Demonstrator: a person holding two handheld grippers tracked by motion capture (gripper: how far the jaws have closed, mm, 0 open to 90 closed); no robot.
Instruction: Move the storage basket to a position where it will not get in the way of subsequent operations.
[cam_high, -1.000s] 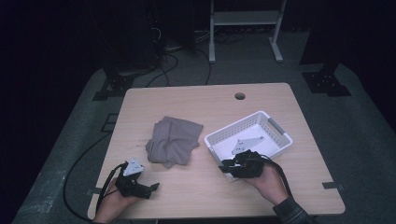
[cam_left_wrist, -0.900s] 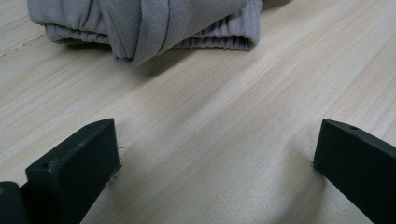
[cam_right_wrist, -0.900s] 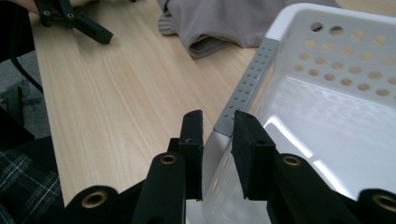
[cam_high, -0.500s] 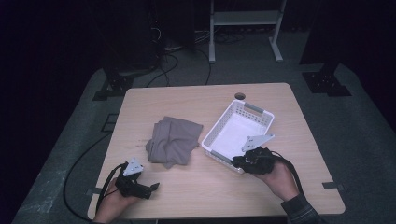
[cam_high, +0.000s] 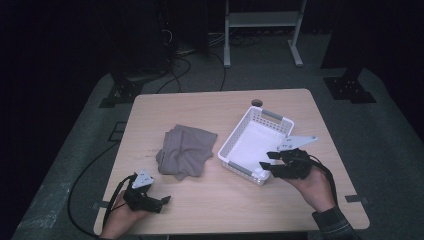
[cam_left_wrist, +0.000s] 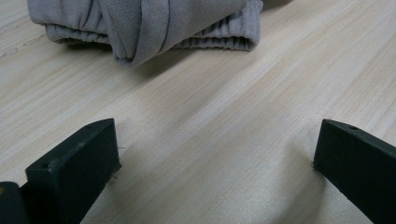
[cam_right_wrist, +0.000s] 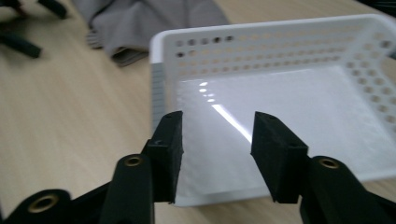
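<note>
High view: the white basket (cam_high: 255, 145) sits right of the folded grey cloth (cam_high: 186, 150) on the counter (cam_high: 210, 205); the right gripper (cam_high: 267, 166), jaws just opened and empty, hovers at its near corner.
Left gripper view: the left gripper (cam_left_wrist: 215, 154), spread wide, should approach the cloth low.
Right gripper view: keep the basket steady

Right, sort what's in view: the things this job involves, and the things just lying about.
In the job:
- white perforated plastic basket
- folded grey cloth
- right gripper, jaws just opened, off the basket's rim
- left gripper, open

Lying about:
- black floor cables
- white metal stand
</note>
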